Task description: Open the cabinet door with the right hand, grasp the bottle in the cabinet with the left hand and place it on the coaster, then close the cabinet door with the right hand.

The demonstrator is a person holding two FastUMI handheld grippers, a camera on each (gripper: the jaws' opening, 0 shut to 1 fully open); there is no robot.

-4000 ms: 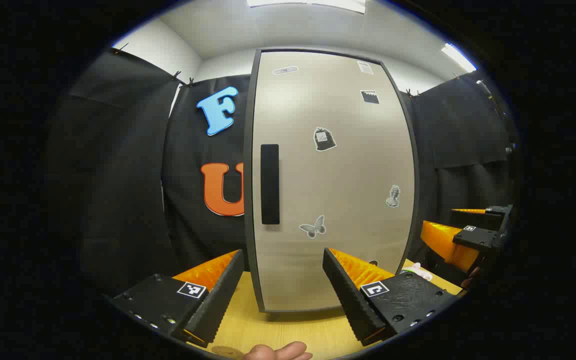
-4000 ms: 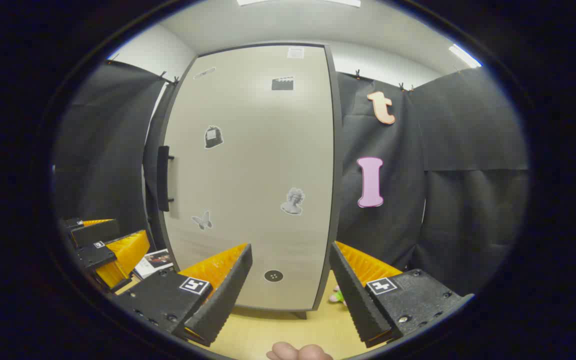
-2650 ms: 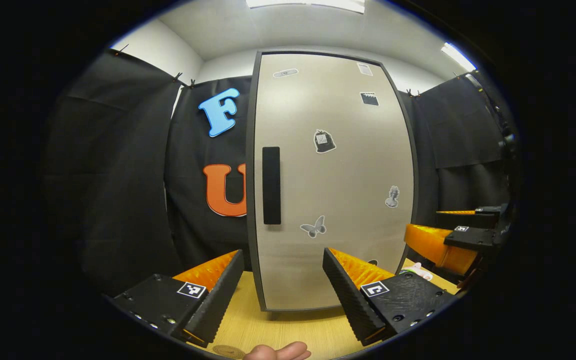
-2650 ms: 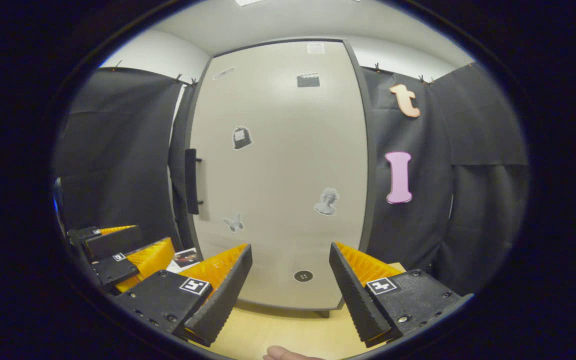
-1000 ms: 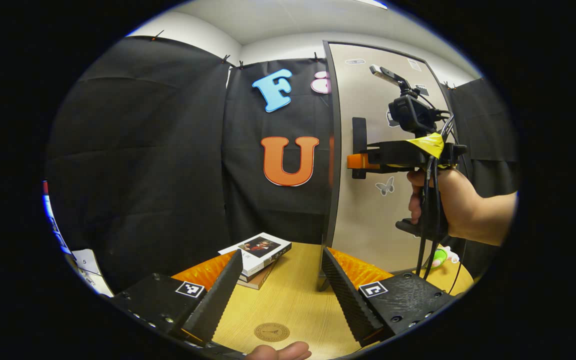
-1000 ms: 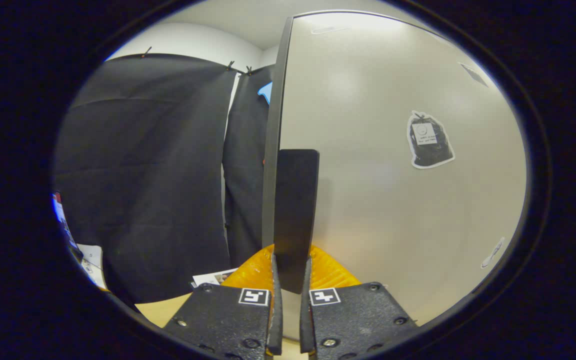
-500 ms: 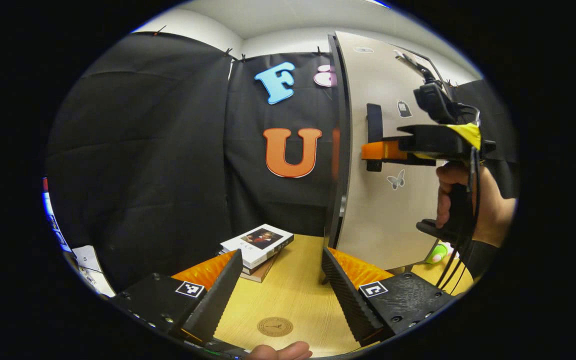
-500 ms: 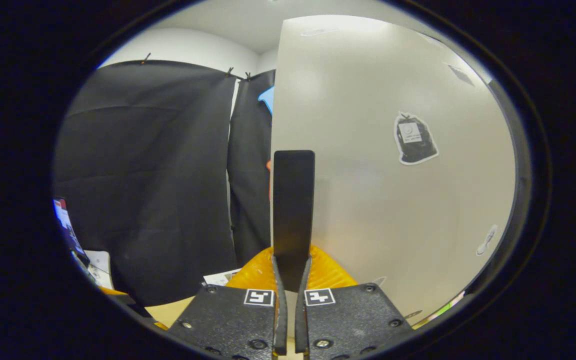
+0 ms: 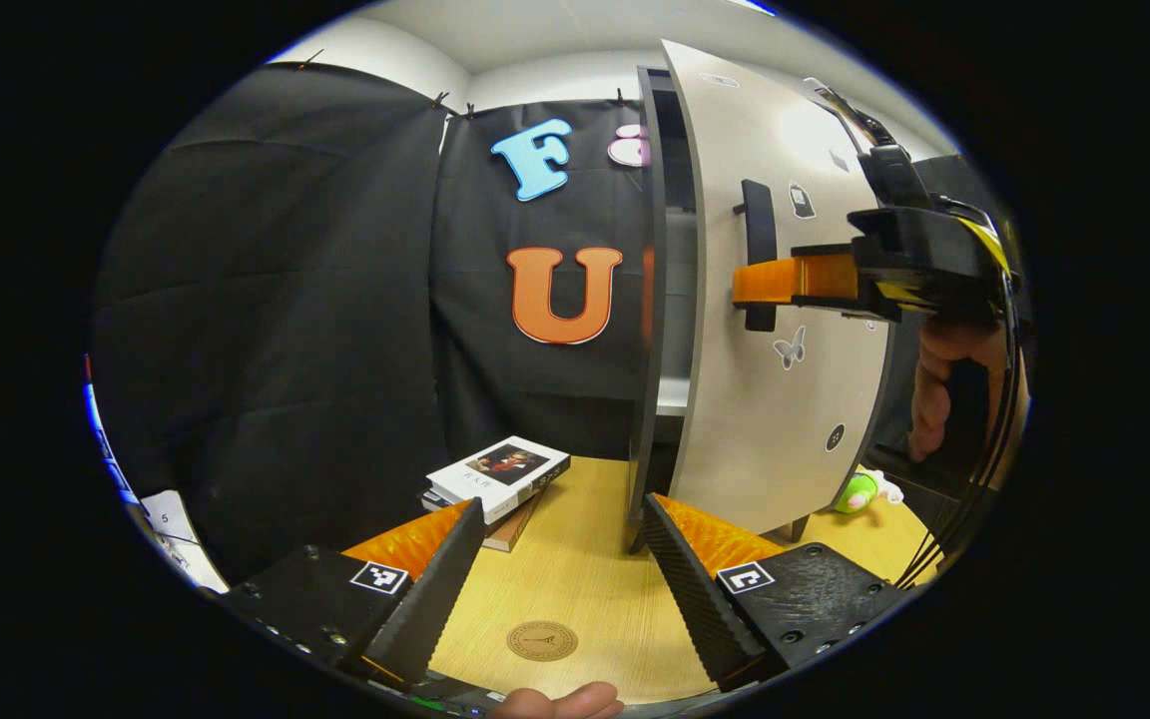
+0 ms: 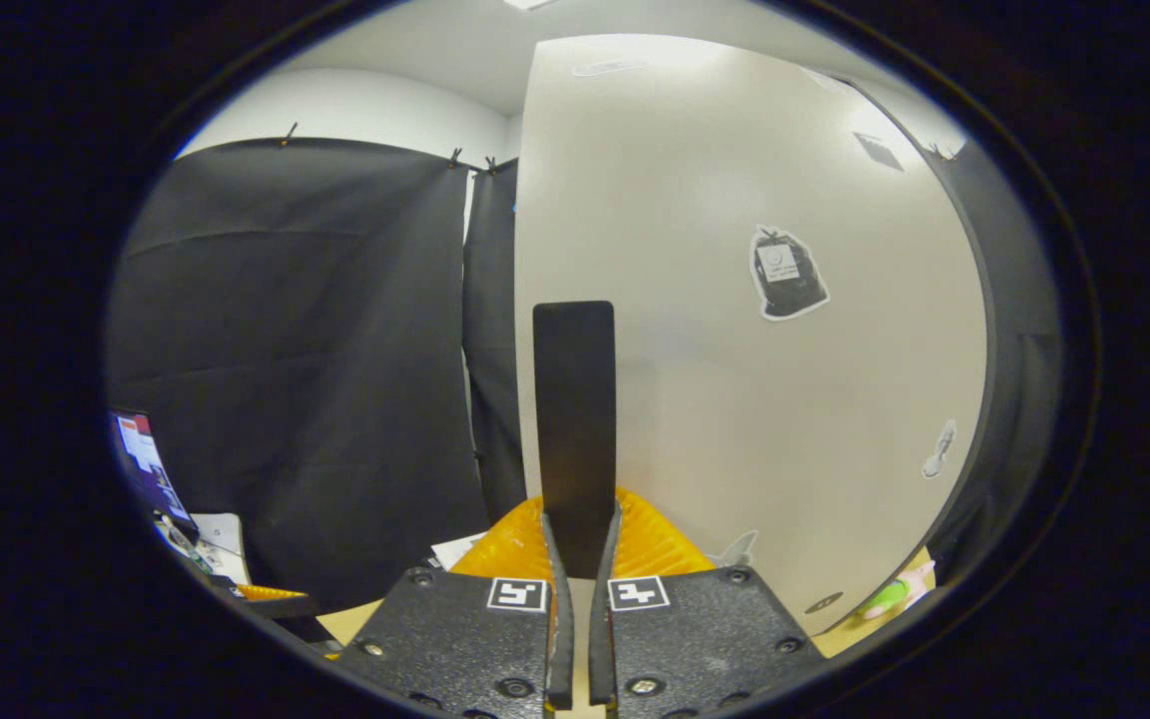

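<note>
The right hand-held gripper (image 10: 575, 559) is clamped, both ribbed black fingers pressing on the flat black bar handle (image 10: 573, 429) of the cabinet door (image 10: 735, 399). The door is a smooth beige panel with a dark edge, carrying small stickers, and stands partly ajar from the cabinet (image 9: 657, 300). The left hand-held gripper (image 9: 560, 589) is wide open and empty, above the pale wood-grain surface (image 9: 585, 579). A round brown coaster (image 9: 542, 640) lies flat between its fingers. Stacked books (image 9: 497, 476) lie near the cabinet.
</note>
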